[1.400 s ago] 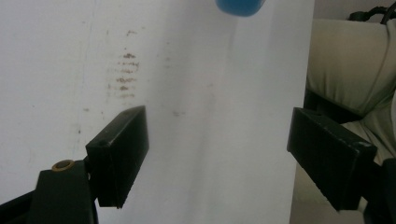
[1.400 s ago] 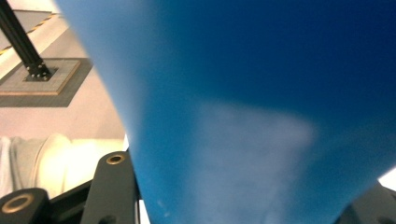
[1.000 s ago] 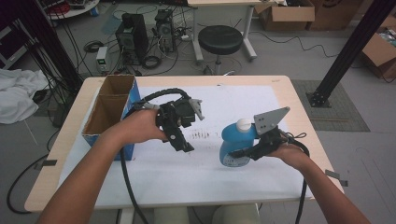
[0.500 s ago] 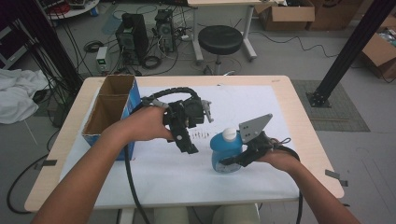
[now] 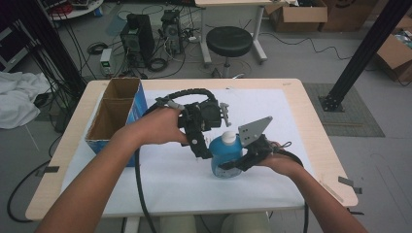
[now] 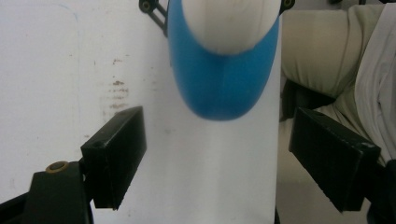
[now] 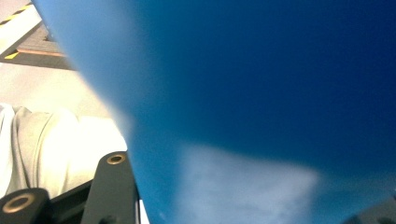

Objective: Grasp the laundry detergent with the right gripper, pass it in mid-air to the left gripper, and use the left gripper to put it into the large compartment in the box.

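A blue bottle (image 5: 226, 156) with a white cap (image 5: 227, 137) stands near the middle of the white sheet, and my right gripper (image 5: 234, 165) is shut on its body from the right. In the right gripper view the bottle's blue wall (image 7: 261, 93) lies right against the lens, beside one black finger (image 7: 113, 186). My left gripper (image 5: 203, 149) hangs just left of and above the bottle, pointing down. Its jaws have just been opening and stand wide apart, with nothing between them. In the left gripper view the bottle (image 6: 219, 79) and its cap (image 6: 229, 23) lie ahead of my left gripper (image 6: 218, 140).
An open cardboard box (image 5: 114, 111) with a blue side stands at the table's left edge. White paper (image 5: 165, 179) covers most of the wooden table (image 5: 311, 111). A black stool (image 5: 229, 41) and computer gear stand on the floor beyond the far edge.
My right gripper has carried the bottle leftward and a little toward the person. My left gripper has shifted right and now sits close over the bottle.
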### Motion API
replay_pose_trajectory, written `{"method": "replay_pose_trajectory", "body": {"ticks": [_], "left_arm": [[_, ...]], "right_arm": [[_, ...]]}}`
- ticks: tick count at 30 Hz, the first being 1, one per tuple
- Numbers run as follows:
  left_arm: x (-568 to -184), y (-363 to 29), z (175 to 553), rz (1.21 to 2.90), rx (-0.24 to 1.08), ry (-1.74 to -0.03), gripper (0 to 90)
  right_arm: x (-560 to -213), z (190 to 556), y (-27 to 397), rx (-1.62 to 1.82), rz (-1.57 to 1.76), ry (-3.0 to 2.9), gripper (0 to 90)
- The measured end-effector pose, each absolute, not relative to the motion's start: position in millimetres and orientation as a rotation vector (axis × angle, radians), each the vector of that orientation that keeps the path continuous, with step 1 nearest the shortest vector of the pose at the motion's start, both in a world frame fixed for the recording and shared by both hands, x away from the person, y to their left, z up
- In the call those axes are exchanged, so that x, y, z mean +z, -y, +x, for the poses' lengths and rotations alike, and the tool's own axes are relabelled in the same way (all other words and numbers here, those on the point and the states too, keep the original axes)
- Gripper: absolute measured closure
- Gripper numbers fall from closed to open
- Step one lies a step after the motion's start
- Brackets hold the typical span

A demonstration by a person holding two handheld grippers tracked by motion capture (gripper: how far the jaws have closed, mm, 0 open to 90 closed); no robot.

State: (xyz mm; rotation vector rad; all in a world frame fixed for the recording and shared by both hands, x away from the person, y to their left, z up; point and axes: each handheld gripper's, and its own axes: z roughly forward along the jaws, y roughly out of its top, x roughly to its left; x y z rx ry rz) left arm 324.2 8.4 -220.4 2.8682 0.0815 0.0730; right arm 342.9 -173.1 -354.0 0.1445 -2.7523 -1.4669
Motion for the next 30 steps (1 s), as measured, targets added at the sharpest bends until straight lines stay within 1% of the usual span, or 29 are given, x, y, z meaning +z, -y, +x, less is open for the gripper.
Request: {"method": "replay_pose_trajectory", "body": {"ticks": [11, 30], "left_arm": [[-219, -3, 324, 2.877, 0.095, -0.066, 19.4], [-222, 6, 325, 2.875, 0.092, -0.058, 19.5]], "right_arm": [[-357, 346, 161, -1.457, 0.146, 2.751, 44.8], [-354, 345, 151, -1.451, 0.137, 2.768, 44.9]]}}
